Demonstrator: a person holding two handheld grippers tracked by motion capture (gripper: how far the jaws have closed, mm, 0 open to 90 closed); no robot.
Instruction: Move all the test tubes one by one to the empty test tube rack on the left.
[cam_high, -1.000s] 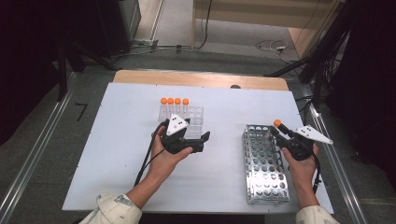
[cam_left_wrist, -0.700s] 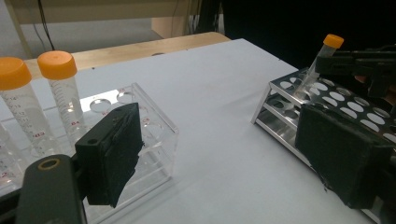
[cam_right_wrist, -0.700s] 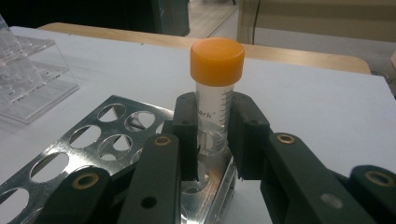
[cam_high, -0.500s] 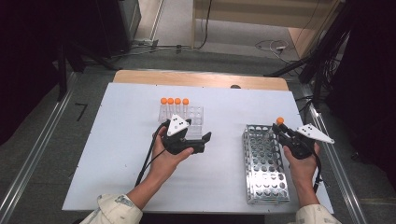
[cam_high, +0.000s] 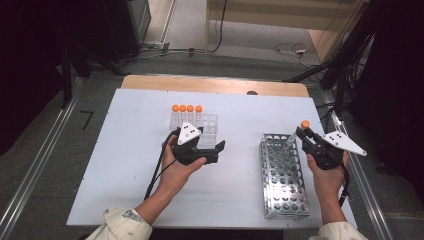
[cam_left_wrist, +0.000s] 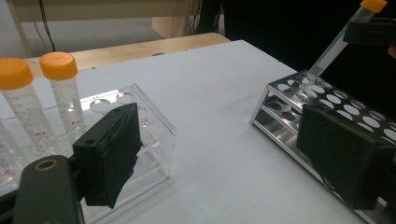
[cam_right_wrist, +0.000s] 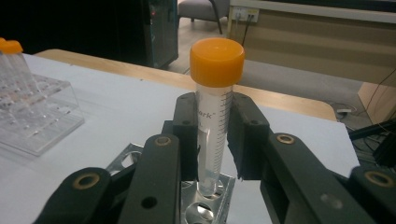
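Nearest the person, the perforated metal tube rack (cam_high: 284, 175) is seen lying lengthwise on the white tabletop (cam_high: 125, 165) toward the right side, its many round holes unfilled as far as can be made out from above. Just beside its far right corner, the right gripper (cam_high: 300, 132) is held in the person's right hand (cam_high: 327, 172) with its black jaws closed on the clear plastic tube with an orange screw cap (cam_right_wrist: 214, 109); the pads are pressed against the tube's graduated wall below the cap, and the jaws have just been closing on it. The tube is held tilted in the high view, its lower tip at or slightly inside a hole at the rack's far end, though whether it touches the metal cannot be told. To the left, well apart from the metal rack, the left gripper (cam_high: 219, 149) is held in the left hand (cam_high: 175, 167), its jaws spread wide with nothing between the pads, pointing across the table toward the metal rack. Directly behind it stands the clear acrylic tube rack (cam_high: 200, 125), partly hidden by the gripper's body and grey plate. In this rack's far row four orange-capped clear tubes (cam_high: 186, 112) are seen upright, side by side. Beyond the white top, a strip of the wooden table edge (cam_high: 215, 84) is visible, and past it the grey floor with black cables (cam_high: 220, 30).
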